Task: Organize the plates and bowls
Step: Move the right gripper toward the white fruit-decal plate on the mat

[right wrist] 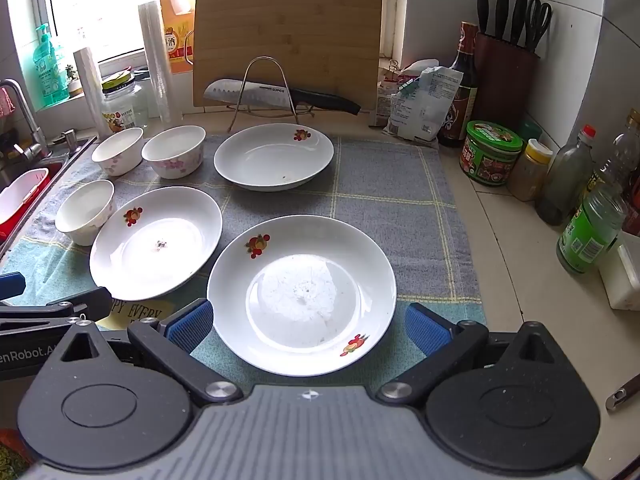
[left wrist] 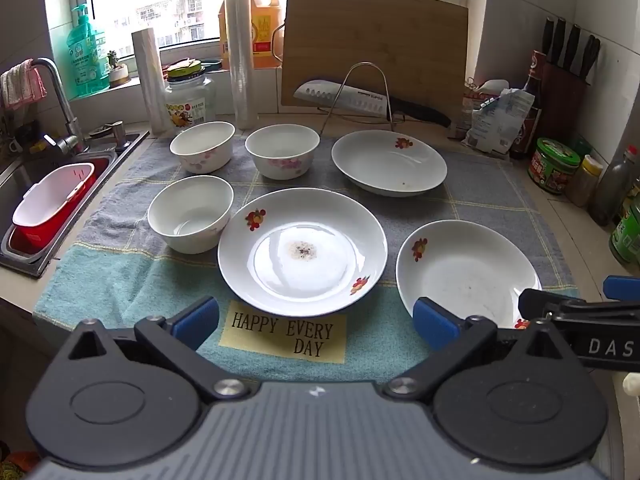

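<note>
Three white plates with fruit prints and three white bowls with pink flowers lie on a grey and teal towel (left wrist: 480,200). In the left wrist view my left gripper (left wrist: 316,322) hovers open near the front edge of the middle plate (left wrist: 303,252), holding nothing. Another plate (left wrist: 466,272) sits to its right and a third (left wrist: 389,162) lies further back. The bowls (left wrist: 202,146) (left wrist: 282,151) (left wrist: 190,213) stand to the left. In the right wrist view my right gripper (right wrist: 309,326) is open, its blue pads (right wrist: 190,326) flanking the near plate (right wrist: 302,292) without gripping it.
A sink (left wrist: 24,176) with a red and white basket (left wrist: 52,204) lies to the left. A cutting board (left wrist: 374,48) and a knife on a wire rack (left wrist: 352,98) stand behind the towel. Bottles and jars (right wrist: 490,152) and a knife block (right wrist: 506,76) line the right wall.
</note>
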Motion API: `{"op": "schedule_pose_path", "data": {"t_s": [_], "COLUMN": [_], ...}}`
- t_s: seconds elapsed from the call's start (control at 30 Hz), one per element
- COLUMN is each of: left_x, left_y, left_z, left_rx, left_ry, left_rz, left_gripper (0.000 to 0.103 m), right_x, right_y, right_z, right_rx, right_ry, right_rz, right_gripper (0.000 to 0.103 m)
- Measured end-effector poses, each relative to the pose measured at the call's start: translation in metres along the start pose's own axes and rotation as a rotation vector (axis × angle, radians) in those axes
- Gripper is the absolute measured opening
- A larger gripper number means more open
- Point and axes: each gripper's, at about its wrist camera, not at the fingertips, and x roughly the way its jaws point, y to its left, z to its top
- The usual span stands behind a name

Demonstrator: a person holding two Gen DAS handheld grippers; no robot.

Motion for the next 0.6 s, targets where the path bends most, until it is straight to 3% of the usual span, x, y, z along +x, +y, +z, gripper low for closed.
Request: {"op": "schedule_pose_path", "data": {"t_s": [0.6], "left_x": [0.0008], "left_y": [-0.0029], "left_z": [0.0002], "left_rx": [0.009], "left_ry": [-0.016], "left_rz": [-0.02], "left_gripper": [0.102], "right_x": [-0.0021], "right_y": [-0.0044], "right_z": [0.0001], "right_rx": [-0.013], "right_ry": [-0.013], "right_rz": [0.004], "right_gripper": [0.103]}}
